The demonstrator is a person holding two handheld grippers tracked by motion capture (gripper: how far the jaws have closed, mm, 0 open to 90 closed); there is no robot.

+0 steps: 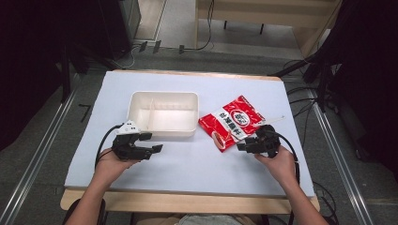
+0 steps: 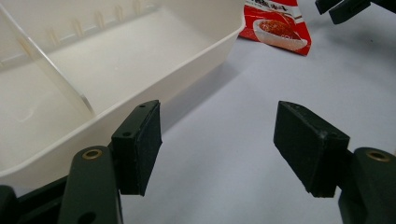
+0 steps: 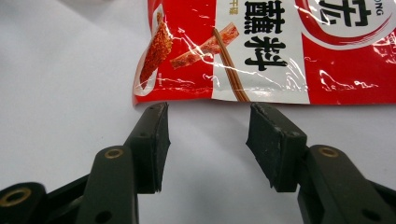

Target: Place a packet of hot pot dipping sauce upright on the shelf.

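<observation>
Right gripper point(image 3: 208, 116) lines up on the red packet point(image 3: 261, 51)
Both grippers gape, holding nothing; slide the right gripper's jaws over the packet's near edge, left gripper point(image 2: 217, 140) idling beside the white tray point(image 2: 201, 51).

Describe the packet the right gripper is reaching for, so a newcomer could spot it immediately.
On the white table, look right of the white divided tray. There a flat red and white sachet lies askew, its near edge just ahead of the open right gripper. It is the one red, printed thing here, with black characters and food pictures.
</observation>
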